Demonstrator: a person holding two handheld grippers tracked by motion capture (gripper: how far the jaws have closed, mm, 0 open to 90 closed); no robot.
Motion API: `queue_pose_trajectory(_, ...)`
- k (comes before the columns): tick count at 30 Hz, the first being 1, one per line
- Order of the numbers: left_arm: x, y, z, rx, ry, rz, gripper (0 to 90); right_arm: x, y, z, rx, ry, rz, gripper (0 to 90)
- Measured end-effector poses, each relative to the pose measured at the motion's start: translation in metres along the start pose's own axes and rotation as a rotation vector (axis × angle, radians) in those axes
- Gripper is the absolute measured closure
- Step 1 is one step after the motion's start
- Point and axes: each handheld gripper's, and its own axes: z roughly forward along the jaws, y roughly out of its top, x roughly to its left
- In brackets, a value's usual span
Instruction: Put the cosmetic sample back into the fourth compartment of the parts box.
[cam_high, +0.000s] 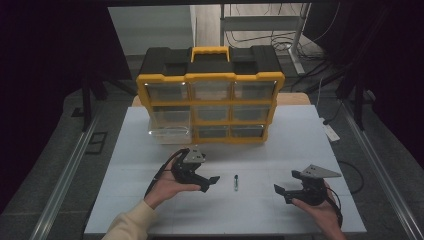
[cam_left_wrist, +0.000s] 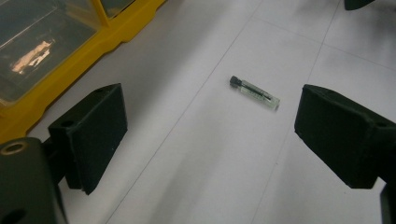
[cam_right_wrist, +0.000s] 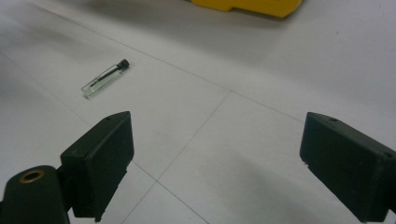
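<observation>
Vial (cam_high: 236, 182) between gaping grippers

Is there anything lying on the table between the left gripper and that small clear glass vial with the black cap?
Nothing visible. The small clear glass vial with a black cap lies on bare white table ahead of the open left gripper, apart from the yellow drawer organiser.

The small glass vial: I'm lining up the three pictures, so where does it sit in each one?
High view: the vial lies on the white table, between the left gripper and right gripper.
Left gripper view: right of centre, upper half, ahead of the open jaws.
Right gripper view: upper left, cap pointing up-right.
Shared landmark: the yellow drawer organizer, at the left gripper view's upper left and the right gripper view's top edge.
</observation>
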Motion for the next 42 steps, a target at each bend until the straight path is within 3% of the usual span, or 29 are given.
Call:
queue_pose_trajectory(4, 0.001, 0.002, 0.004, 0.007, -0.012, -0.007, 10.2, 0.0, 0.001, 0.0, -0.004, 0.001, 0.004, 10.6)
queue_pose_trajectory(9, -0.001, 0.006, 0.007, 0.014, -0.023, 0.025, 10.2, 0.003, 0.0, 0.002, 0.003, 0.008, -0.011, 10.6)
queue_pose_trajectory(30, -0.004, 0.017, 0.037, 0.054, -0.089, 0.073, 10.2, 0.0, -0.002, 0.003, 0.016, -0.003, -0.014, 10.8)
queue_pose_trajectory(42, -0.01, 0.024, 0.052, 0.082, -0.124, 0.129, 9.3, 0.001, -0.004, 0.005, 0.027, -0.007, -0.02, 10.8)
